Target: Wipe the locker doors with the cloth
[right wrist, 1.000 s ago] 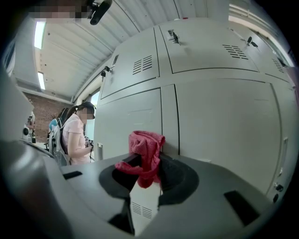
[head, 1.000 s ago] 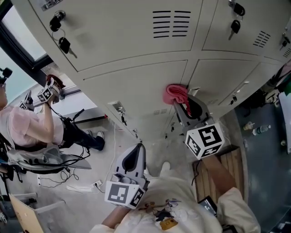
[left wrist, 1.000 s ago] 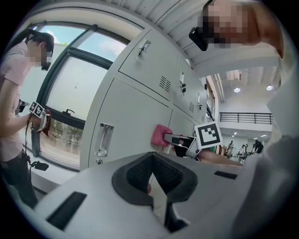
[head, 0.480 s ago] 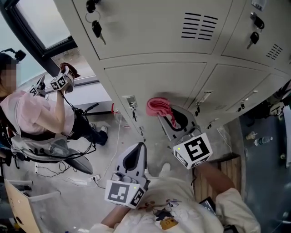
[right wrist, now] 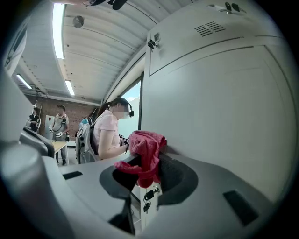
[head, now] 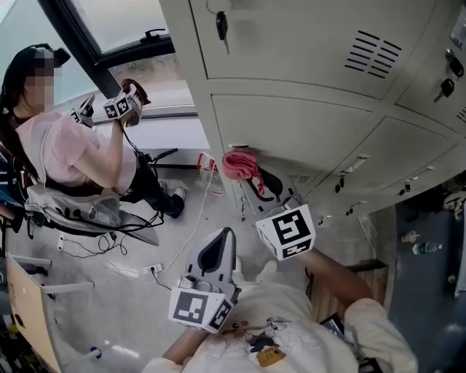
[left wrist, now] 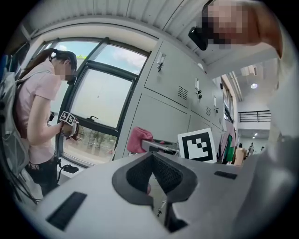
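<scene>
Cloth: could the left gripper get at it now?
Probably yes: nothing stands between the left gripper and the cloth, though the right gripper clamps it at the locker door.

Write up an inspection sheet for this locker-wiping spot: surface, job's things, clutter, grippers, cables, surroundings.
Surface: pale grey metal locker doors, shut; keys hang from some locks.
Job's things: crumpled pink cloth at a lower door's left edge.
Clutter: nothing seen on the doors.
Grippers: right hand-held gripper shut on the cloth; left hand-held gripper shut, empty, low.
Cables: white cable across the floor.
Surroundings: person in a pink top by the window, left.
</scene>
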### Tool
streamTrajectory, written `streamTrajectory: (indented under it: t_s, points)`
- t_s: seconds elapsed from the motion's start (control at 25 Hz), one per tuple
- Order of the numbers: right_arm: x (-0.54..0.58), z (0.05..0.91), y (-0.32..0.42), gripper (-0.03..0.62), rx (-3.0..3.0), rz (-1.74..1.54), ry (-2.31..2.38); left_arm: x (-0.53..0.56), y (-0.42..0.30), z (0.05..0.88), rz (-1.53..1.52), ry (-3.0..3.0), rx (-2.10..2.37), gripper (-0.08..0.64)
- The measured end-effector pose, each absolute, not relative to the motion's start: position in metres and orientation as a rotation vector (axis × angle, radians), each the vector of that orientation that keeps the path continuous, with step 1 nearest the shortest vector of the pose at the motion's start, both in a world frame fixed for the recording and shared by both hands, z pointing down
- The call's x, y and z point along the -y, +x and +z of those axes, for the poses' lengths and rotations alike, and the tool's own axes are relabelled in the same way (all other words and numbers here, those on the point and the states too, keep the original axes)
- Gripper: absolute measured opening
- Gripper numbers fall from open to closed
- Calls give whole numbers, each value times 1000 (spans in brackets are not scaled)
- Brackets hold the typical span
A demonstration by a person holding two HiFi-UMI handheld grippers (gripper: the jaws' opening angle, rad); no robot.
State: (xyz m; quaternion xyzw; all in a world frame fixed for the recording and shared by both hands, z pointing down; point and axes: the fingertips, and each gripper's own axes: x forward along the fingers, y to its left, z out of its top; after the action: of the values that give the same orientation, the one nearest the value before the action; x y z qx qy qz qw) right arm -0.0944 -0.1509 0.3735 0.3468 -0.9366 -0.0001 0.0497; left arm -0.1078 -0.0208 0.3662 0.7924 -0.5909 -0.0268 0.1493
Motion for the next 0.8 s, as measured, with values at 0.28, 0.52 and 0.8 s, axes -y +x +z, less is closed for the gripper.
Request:
streamTrajectory:
  t_s: [0.28, 0.52, 0.8]
  points:
    - [169, 389, -105, 100, 2813, -19, 1087, 19, -115, 368, -75, 2249, 1730, 6]
    - [170, 389, -99, 100, 2800, -13, 1110, 22, -111, 367, -78, 2262, 1714, 6]
    - [174, 388, -77, 100, 2773, -18, 1166, 29, -96, 366, -75, 2304, 1661, 6]
